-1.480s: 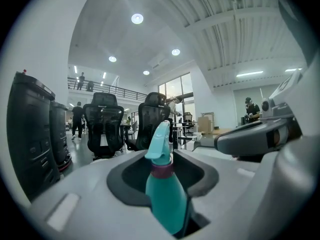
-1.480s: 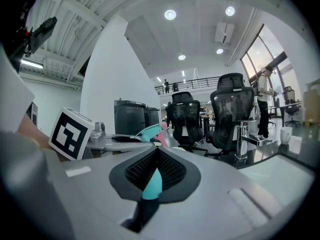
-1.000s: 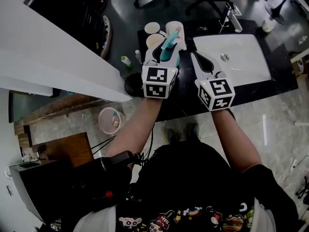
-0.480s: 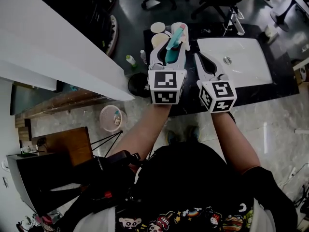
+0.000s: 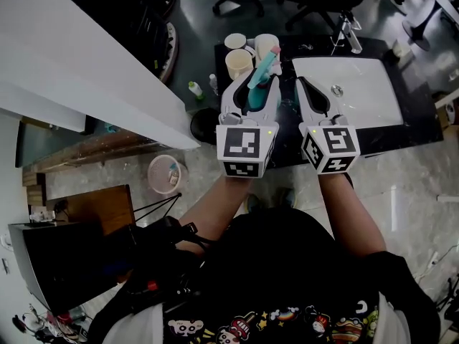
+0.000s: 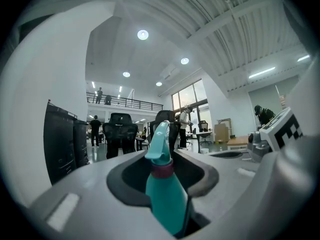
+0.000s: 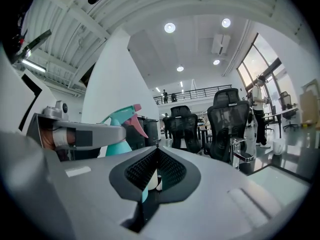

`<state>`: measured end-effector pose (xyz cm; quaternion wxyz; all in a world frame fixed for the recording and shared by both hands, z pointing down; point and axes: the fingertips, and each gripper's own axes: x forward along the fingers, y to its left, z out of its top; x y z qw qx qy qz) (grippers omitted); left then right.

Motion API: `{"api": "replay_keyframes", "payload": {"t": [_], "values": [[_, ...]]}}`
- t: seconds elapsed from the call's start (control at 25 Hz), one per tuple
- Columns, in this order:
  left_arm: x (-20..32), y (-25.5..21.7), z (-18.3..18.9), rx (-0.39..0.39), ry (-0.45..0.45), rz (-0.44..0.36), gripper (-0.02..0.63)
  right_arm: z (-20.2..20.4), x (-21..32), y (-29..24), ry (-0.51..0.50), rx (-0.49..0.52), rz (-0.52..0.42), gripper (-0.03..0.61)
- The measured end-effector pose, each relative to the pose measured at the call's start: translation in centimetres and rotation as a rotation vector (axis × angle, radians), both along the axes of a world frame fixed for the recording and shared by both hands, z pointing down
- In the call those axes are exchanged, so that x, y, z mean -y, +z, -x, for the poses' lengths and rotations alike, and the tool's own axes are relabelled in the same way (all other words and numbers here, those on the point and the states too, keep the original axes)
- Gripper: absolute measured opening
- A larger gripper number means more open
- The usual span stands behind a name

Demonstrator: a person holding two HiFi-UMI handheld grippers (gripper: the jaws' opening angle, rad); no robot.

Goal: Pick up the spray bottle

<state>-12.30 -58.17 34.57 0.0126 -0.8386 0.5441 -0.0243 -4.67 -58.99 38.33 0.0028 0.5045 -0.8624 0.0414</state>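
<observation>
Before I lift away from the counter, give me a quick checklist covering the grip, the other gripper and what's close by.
1. Left gripper shut on the spray bottle body: ok.
2. Bottle straight between the jaws: not ok, it leans.
3. Right gripper shut, empty, apart from the bottle: ok.
4. Bottle base off the counter: cannot tell, hidden by the gripper.
5. Room between nozzle and cups: cannot tell, they look close.

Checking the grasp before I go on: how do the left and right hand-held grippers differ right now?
The left hand-held gripper is shut on the teal spray bottle; the right hand-held gripper is shut and empty. The left is nearer the cups, the right nearer the sink. Both point forward, side by side.
</observation>
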Motion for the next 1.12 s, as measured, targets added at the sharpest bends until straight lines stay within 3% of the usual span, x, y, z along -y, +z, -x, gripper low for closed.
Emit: {"api": "replay_keyframes", "payload": {"t": [1.12], "values": [[1.2,1.9,2.8,-0.009,-0.042,0.054,0.146,1.9,0.8,-1.7,-0.021,-0.042,-0.040,0.021]]}}
